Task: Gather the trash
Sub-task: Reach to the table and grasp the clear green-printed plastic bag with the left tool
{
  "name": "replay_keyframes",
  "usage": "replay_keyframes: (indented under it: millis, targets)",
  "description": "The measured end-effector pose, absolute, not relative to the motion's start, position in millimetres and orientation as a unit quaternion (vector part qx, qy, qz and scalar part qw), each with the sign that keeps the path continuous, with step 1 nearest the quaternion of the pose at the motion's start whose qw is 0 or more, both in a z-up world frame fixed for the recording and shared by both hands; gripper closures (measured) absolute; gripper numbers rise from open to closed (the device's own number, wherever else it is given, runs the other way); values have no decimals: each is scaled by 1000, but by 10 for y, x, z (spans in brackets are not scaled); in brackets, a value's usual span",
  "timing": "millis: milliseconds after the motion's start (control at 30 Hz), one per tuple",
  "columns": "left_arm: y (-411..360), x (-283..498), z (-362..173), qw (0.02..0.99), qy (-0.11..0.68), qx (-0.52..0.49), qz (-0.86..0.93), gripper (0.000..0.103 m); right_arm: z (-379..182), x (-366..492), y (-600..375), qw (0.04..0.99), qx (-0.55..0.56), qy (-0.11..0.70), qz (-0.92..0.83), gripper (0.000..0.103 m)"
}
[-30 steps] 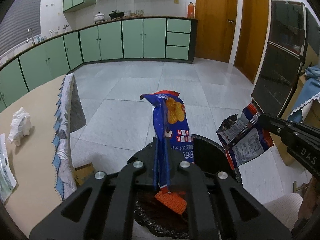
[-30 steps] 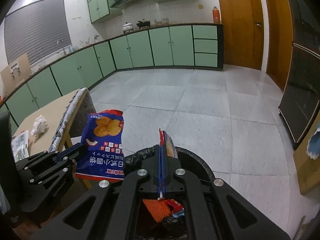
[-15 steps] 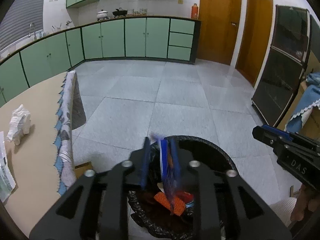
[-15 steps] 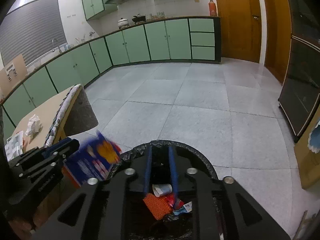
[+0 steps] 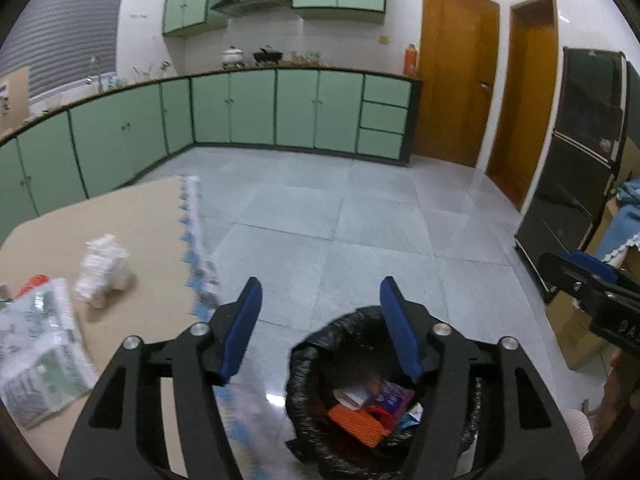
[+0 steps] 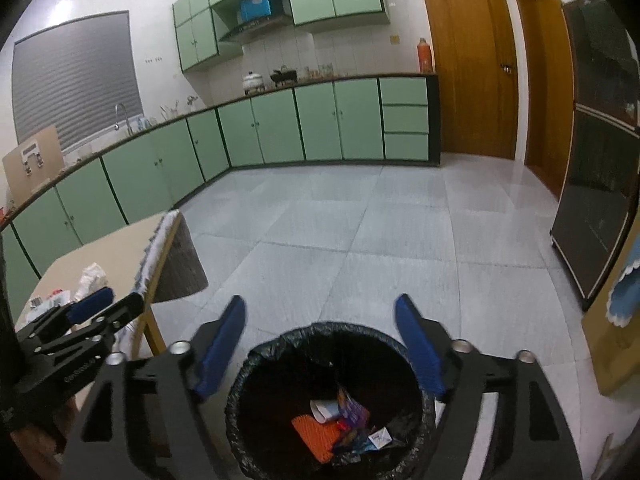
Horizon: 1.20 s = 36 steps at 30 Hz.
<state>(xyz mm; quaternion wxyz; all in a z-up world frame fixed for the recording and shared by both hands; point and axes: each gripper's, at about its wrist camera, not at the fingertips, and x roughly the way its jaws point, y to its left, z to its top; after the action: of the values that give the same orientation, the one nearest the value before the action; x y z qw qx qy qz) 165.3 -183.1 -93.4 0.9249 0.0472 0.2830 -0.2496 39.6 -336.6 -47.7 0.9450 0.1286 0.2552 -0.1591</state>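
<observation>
Tan worktop [image 5: 132,216] at left, patterned cloth edge [image 5: 192,224] hanging. Black-lined trash bin [image 6: 256,364] on floor beside it, holding orange mesh piece [image 6: 312,432], paper cup [image 6: 326,408] and snack wrappers [image 6: 352,408]. Printed plastic bag [image 5: 40,356] and crumpled tissue [image 5: 102,270] lie on worktop. Left claw [image 5: 320,300] and right claw [image 6: 320,316] both spread wide above the bin, jaws just opening, nothing between.

The right gripper [image 6: 320,312], its blue-padded jaws having just opened wide with nothing between them, hung above the black-lined round trash bin [image 6: 256,360] holding an orange wrapper [image 6: 314,436], near the beige table's [image 6: 120,248] corner.
</observation>
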Motion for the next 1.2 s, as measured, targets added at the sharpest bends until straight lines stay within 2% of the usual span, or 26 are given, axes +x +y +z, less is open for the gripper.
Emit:
replay_keyframes:
  millis: [133, 267, 367, 933, 1200]
  targets:
    - [-1527, 1624, -762, 937, 267, 40, -222, 31, -358, 383, -3236, 950, 133, 238, -153, 6]
    - [-1171, 1572, -622, 948, 252, 39, -191, 22, -280, 432, -3039, 955, 127, 232, -134, 6]
    - [-944, 1539, -555, 954, 245, 41, -169, 19, -251, 488, -2841, 959, 117, 230, -115, 6]
    - [645, 1530, -571, 964, 263, 12, -18, 19, -288, 1022, -1449, 970, 73, 231, 0, 6]
    - [1065, 1587, -743, 957, 291, -7, 4, 18, -427, 1206, -1063, 967, 65, 246, 27, 6]
